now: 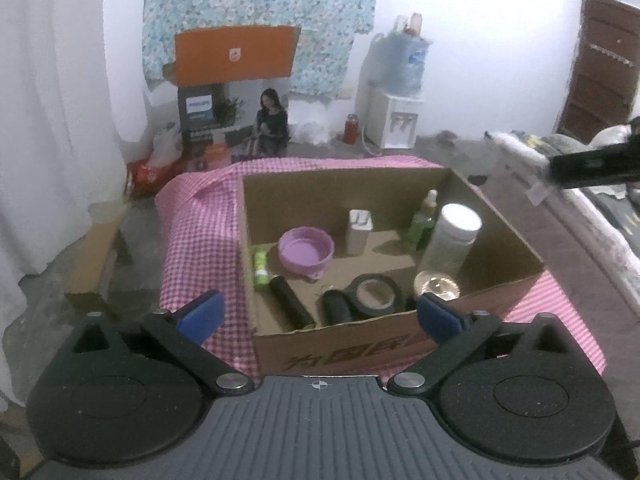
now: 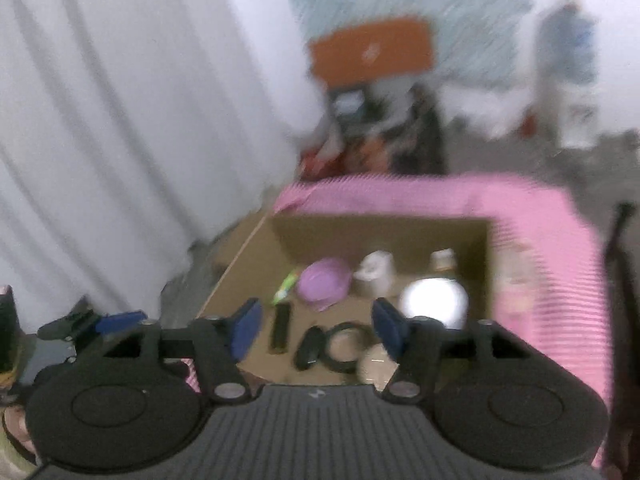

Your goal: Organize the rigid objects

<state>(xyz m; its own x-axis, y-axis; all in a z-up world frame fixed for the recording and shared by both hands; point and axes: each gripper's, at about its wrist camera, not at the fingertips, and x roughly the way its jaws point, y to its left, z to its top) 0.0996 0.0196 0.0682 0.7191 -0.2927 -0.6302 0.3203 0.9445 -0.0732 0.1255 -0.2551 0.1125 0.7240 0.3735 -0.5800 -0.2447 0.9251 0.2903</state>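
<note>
Left gripper [image 1: 318,314] hangs over the near wall of the cardboard box [image 1: 352,350], blue pads spread wide, nothing between them. Right gripper [image 2: 318,334] also spread apart and empty above the box's near edge; its view is heavily motion-blurred.

Box sits on a pink checked cloth [image 1: 200,248] and holds all the rigid items:
- purple bowl [image 1: 306,250] mid-left, upright
- small green tube [image 1: 261,270] against the left wall, lying down
- black cylinder [image 1: 290,302] lying just right of the tube
- second black cylinder [image 1: 336,306] near the front, touching or just beside the black tape roll [image 1: 374,294]
- shiny round lid [image 1: 436,286] at the front right corner, partly behind the left gripper's right pad
- tall white jar [image 1: 452,240] upright on the right, just behind the lid
- green spray bottle [image 1: 424,220] upright beside the jar, toward the back
- small white box [image 1: 359,232] upright near the back middle

A dark object [image 1: 596,164] pokes in from the right edge of the left wrist view; cannot tell what it is
</note>
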